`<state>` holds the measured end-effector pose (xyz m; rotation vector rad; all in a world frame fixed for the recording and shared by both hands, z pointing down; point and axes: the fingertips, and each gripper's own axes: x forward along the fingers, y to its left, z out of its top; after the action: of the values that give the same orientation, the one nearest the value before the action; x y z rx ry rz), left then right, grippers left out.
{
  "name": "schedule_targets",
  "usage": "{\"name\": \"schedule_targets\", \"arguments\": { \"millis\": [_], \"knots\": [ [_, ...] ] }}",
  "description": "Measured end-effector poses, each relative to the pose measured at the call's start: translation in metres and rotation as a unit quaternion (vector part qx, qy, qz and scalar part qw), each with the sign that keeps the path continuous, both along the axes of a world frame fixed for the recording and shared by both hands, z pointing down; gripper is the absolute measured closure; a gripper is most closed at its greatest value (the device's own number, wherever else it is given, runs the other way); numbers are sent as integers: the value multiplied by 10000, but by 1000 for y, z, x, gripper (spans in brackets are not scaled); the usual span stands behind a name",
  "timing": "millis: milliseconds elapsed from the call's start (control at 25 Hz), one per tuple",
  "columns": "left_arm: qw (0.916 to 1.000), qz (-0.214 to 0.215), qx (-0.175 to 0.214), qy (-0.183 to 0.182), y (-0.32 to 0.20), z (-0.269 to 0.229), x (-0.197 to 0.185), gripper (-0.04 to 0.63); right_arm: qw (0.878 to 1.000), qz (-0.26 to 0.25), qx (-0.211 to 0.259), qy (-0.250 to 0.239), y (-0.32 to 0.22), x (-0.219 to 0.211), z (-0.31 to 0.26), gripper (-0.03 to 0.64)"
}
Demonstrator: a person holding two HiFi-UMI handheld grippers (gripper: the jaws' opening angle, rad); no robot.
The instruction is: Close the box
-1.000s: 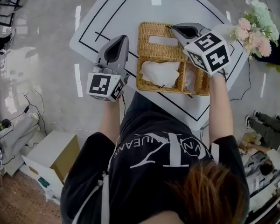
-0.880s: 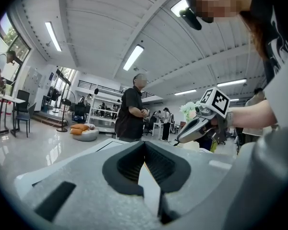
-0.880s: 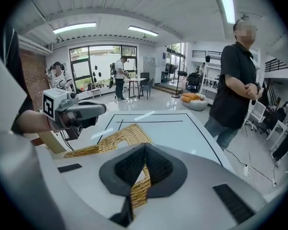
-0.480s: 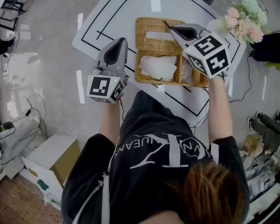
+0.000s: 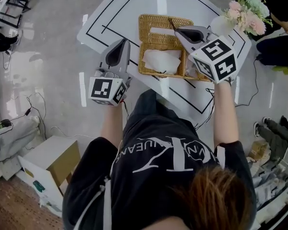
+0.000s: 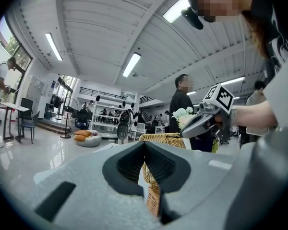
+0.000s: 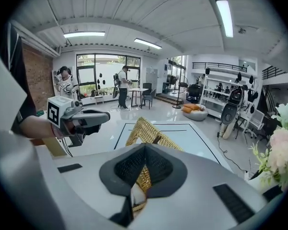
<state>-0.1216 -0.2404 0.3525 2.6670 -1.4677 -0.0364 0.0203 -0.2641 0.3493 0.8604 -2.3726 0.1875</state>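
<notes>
A wicker box (image 5: 161, 74) stands on the white table (image 5: 129, 8), with white paper (image 5: 161, 60) inside it. Its wicker lid (image 5: 165, 22) is hinged at the far side and tilted up. My right gripper (image 5: 175, 30) is shut on the lid's edge, and the weave (image 7: 146, 131) shows between its jaws (image 7: 145, 148). My left gripper (image 5: 125, 42) hovers just left of the box, apart from it, pointing level. Its jaws look shut with nothing in them (image 6: 145, 145), and the box (image 6: 164, 139) shows beyond them.
A bunch of pink and white flowers (image 5: 249, 8) stands at the table's far right corner. A person in dark clothes (image 5: 281, 44) is to the right of the table. A white and brown carton (image 5: 48, 164) and cables lie on the floor at the left.
Both grippers have moved up and forward. The lid stands steeper in the right gripper's jaws. The standing person has walked from the table's far side to its right.
</notes>
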Motion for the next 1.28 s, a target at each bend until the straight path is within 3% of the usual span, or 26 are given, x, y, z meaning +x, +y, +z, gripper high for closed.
{"name": "schedule_targets", "arguments": {
  "millis": [800, 1280],
  "knots": [
    [9999, -66, 117, 37, 59, -13, 16, 586, 9997, -185, -83, -153, 74, 12, -2, 618],
    [9998, -152, 117, -7, 86, -11, 8, 586, 9964, -299, -614, -495, 119, 5, 28, 617]
  ]
}}
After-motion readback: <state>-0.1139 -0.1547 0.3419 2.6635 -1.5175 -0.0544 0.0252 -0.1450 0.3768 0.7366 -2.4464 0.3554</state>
